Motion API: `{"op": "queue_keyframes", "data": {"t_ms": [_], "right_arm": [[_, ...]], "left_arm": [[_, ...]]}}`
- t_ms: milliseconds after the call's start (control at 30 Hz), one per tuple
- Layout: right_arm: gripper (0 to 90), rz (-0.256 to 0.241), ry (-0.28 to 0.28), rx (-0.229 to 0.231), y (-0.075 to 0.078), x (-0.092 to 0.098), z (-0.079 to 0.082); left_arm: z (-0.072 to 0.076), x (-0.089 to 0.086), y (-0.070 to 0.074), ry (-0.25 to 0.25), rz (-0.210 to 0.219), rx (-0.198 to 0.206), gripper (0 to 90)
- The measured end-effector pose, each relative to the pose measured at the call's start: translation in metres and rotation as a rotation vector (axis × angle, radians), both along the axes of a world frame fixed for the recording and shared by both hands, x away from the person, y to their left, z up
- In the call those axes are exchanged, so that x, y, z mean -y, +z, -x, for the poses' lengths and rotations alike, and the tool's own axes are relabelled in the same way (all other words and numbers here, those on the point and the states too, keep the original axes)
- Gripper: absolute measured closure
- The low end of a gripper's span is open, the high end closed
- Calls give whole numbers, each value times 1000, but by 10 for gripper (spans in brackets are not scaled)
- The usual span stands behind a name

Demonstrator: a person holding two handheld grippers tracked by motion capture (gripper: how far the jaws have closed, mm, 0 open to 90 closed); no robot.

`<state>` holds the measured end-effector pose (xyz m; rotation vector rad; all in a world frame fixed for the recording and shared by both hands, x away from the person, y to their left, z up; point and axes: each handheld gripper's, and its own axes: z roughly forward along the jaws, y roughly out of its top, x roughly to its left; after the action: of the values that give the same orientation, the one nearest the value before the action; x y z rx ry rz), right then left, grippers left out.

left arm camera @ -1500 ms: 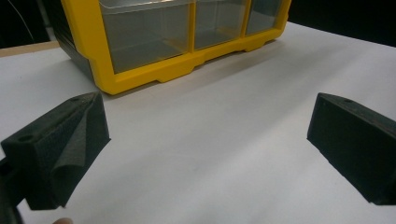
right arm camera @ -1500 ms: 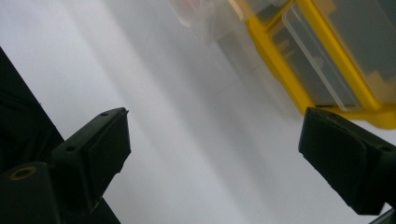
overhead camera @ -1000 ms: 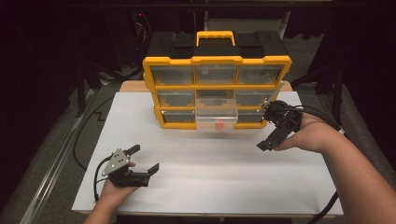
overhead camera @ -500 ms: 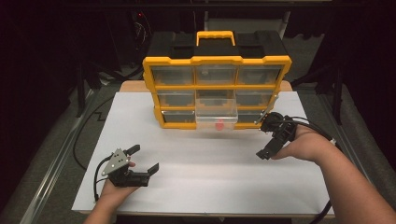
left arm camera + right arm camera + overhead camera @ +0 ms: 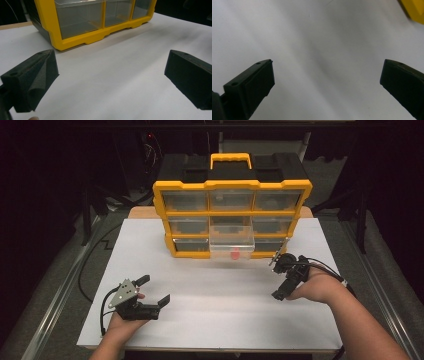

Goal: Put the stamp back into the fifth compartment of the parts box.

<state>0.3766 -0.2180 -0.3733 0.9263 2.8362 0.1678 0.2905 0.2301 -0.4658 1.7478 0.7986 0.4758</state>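
Observation:
A yellow and black drawer cabinet (image 5: pixel 231 215) with clear drawers stands at the back of the white table (image 5: pixel 215 295). Its bottom middle drawer (image 5: pixel 232 246) is pulled out and a small red object (image 5: pixel 234 254) lies inside. My left gripper (image 5: pixel 153 289) rests open at the front left, with nothing between its jaws, which point toward the cabinet (image 5: pixel 100 22). My right gripper (image 5: pixel 278 277) is open low over the table, right of the open drawer. Bare white table (image 5: pixel 317 50) lies between its jaws and a yellow cabinet corner (image 5: pixel 414 8) shows at the top right.
A black case (image 5: pixel 230 167) with a yellow handle sits behind the cabinet. Cables (image 5: pixel 97 265) trail off the table's left side and from the right hand (image 5: pixel 330 270). Dark floor surrounds the table.
My right gripper has dropped from beside the cabinet's lower right drawer toward me, down to just above the table. The left gripper has stayed put.

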Motion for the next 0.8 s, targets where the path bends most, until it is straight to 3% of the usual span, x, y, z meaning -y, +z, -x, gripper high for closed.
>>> {"op": "queue_keyframes", "data": {"t_ms": [433, 800], "right_arm": [[1, -21, -1, -42, -37, -3, 3], [1, -43, -9, -11, -58, -5, 7]], "left_arm": [[0, -1, 0, -1, 1, 1, 2], [0, -1, 0, 0, 5, -3, 2]]}}
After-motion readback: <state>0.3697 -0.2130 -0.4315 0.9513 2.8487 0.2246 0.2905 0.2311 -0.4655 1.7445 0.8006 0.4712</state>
